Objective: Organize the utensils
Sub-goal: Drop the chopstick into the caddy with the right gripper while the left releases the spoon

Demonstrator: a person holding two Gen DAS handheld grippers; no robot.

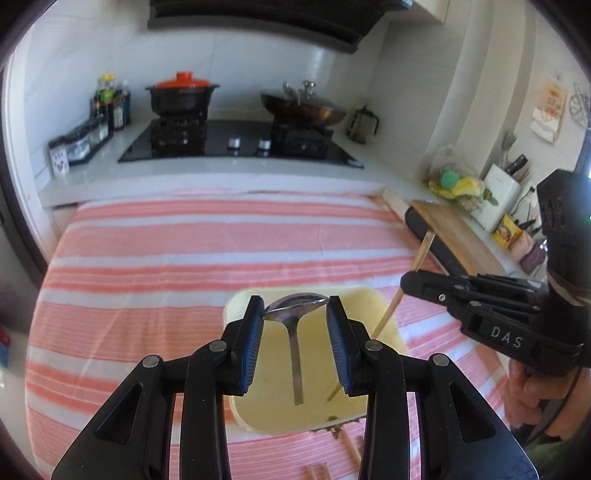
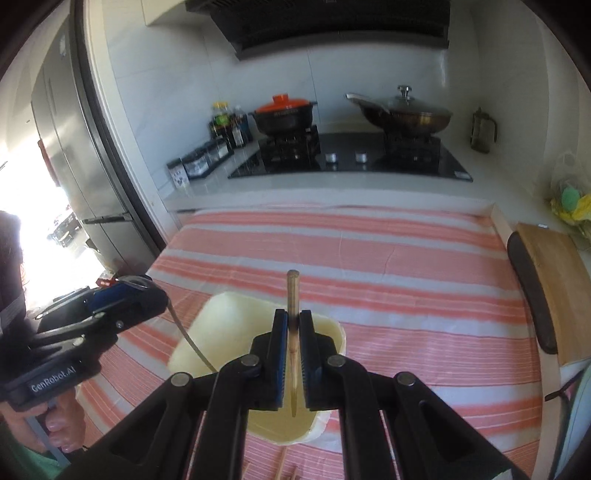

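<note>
A metal spoon (image 1: 295,325) hangs bowl-up between the blue pads of the left gripper (image 1: 295,310), which pinch the rim of its bowl from both sides while the handle drops straight down over a pale yellow container (image 1: 369,306). Just to its right a single wooden chopstick (image 2: 293,295) is clamped between the pressed-together pads of the right gripper (image 2: 293,325), its blunt end sticking up past the fingertips and its tapered end pointing down into the same container, whose thick rounded rim (image 2: 221,306) shows beneath both tools. The container sits on a cloth with pink and white stripes (image 1: 184,243) that covers the work surface; a few more wooden sticks (image 1: 351,446) lie on the cloth at its near edge. To the right a wooden cutting board (image 2: 554,280) lies along the counter. Beyond the cloth a black gas hob (image 1: 236,142) carries a dark pot with an orange lid (image 1: 183,94) and a lidded wok (image 1: 306,105), under a range hood (image 2: 332,26), with white tiled walls and a steel refrigerator (image 2: 70,147) at the left.
</note>
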